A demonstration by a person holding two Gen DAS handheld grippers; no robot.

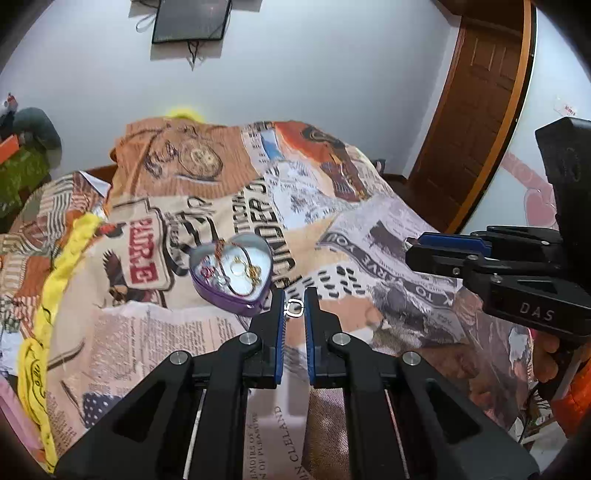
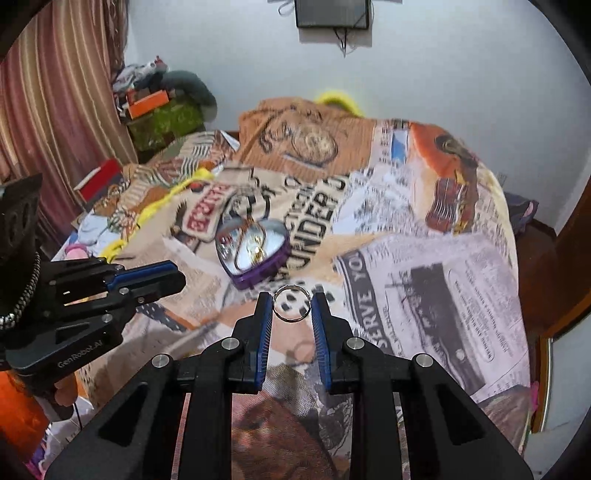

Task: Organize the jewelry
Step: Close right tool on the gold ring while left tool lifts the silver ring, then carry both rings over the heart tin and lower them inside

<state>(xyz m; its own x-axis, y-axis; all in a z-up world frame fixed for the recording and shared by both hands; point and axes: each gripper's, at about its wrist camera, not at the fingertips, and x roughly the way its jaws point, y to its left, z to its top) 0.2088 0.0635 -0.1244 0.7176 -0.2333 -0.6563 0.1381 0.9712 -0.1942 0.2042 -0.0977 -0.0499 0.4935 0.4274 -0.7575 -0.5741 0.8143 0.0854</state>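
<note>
A purple heart-shaped tin (image 1: 231,273) lies open on the printed bedspread, holding gold rings, cords and small trinkets; it also shows in the right wrist view (image 2: 255,251). My left gripper (image 1: 294,307) is shut on a small silver ring (image 1: 295,308), just right of the tin and above the bedspread. My right gripper (image 2: 291,303) is shut on a larger thin silver ring (image 2: 291,303), held above the bedspread a little in front of the tin. Each gripper shows side-on in the other's view, the right one (image 1: 417,251) and the left one (image 2: 173,277).
The bedspread (image 1: 351,229) covers the whole bed. A yellow cloth (image 1: 55,280) lies along its left edge. A wooden door (image 1: 472,110) stands at the right. Clutter and boxes (image 2: 155,103) sit by the curtain at the far left. A dark frame (image 1: 190,20) hangs on the wall.
</note>
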